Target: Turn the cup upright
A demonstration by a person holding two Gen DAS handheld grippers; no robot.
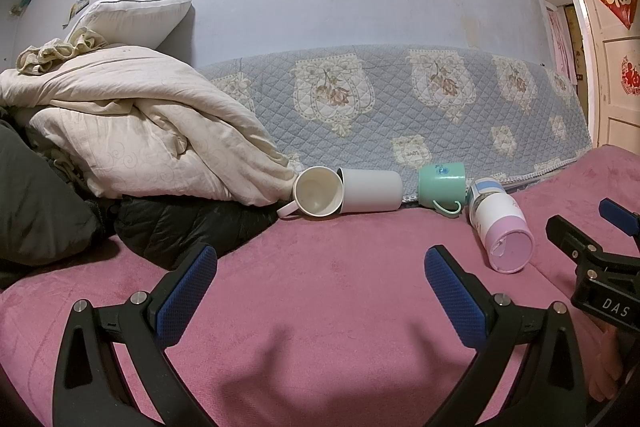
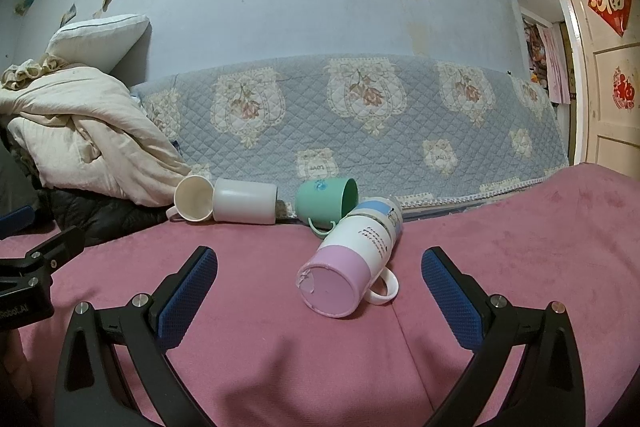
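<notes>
Several cups lie on their sides on a pink bed cover. A pink, white and blue mug (image 2: 352, 263) lies with its base towards me and its handle to the right; it also shows in the left wrist view (image 1: 502, 231). A green mug (image 2: 326, 201) lies behind it and also shows in the left wrist view (image 1: 442, 187). A white mug (image 1: 318, 193) and a plain white cup (image 1: 370, 191) lie side by side further left. My right gripper (image 2: 320, 283) is open, just short of the pink mug. My left gripper (image 1: 320, 279) is open and empty, short of the white cups.
A heap of cream bedding (image 1: 132, 131) and a dark jacket (image 1: 180, 227) lie at the left. A quilted blue cover (image 1: 400, 107) stands against the wall behind the cups. A door (image 1: 612, 75) is at the right.
</notes>
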